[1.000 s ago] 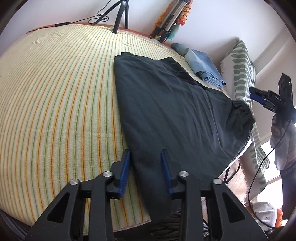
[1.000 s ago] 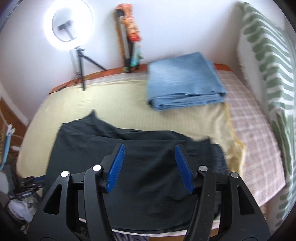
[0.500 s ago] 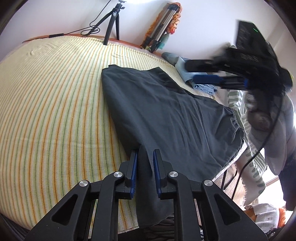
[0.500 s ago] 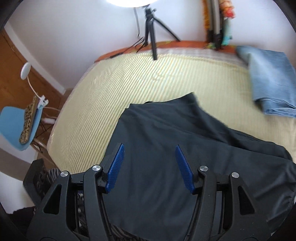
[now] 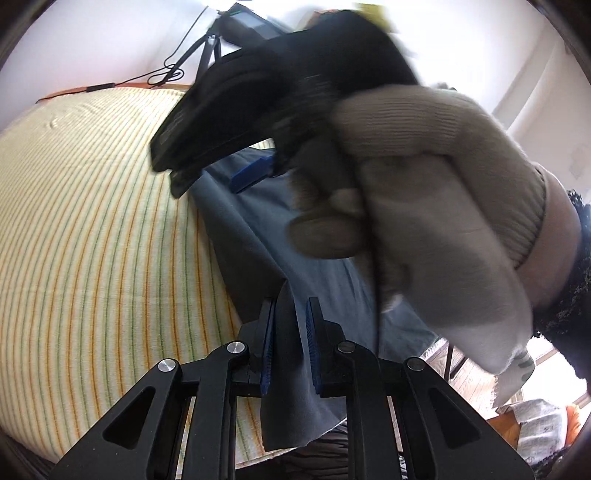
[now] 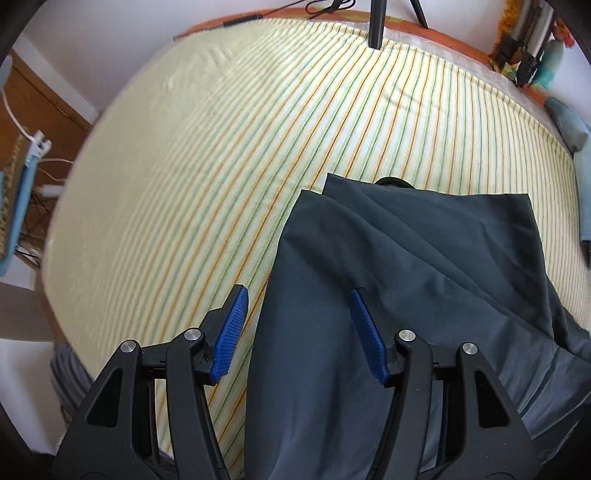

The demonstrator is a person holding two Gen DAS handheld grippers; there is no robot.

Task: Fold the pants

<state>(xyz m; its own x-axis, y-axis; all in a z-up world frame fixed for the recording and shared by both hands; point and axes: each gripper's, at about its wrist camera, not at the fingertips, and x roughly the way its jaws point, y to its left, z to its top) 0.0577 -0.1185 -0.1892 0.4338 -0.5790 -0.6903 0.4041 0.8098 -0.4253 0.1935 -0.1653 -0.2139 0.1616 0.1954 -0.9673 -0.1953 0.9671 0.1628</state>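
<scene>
Dark grey pants (image 6: 406,266) lie on a bed with a yellow striped sheet (image 6: 221,147), their near end hanging over the bed's front edge. My left gripper (image 5: 290,314) is shut on the pants' left edge (image 5: 284,369) near the front of the bed. My right gripper (image 6: 299,317) is open above the pants' left edge, one finger over the sheet, one over the cloth. In the left wrist view the right gripper's black body (image 5: 258,85) and the gloved hand (image 5: 424,192) holding it fill the upper right and hide most of the pants.
A folded blue garment (image 6: 580,155) lies at the bed's right side. A tripod leg (image 6: 376,22) stands at the far edge of the bed. A blue chair (image 6: 14,206) and wooden furniture are to the left of the bed.
My left gripper stays shut on the pants' edge. My right gripper has swung left across the pants to their left edge, close in front of the left wrist camera.
</scene>
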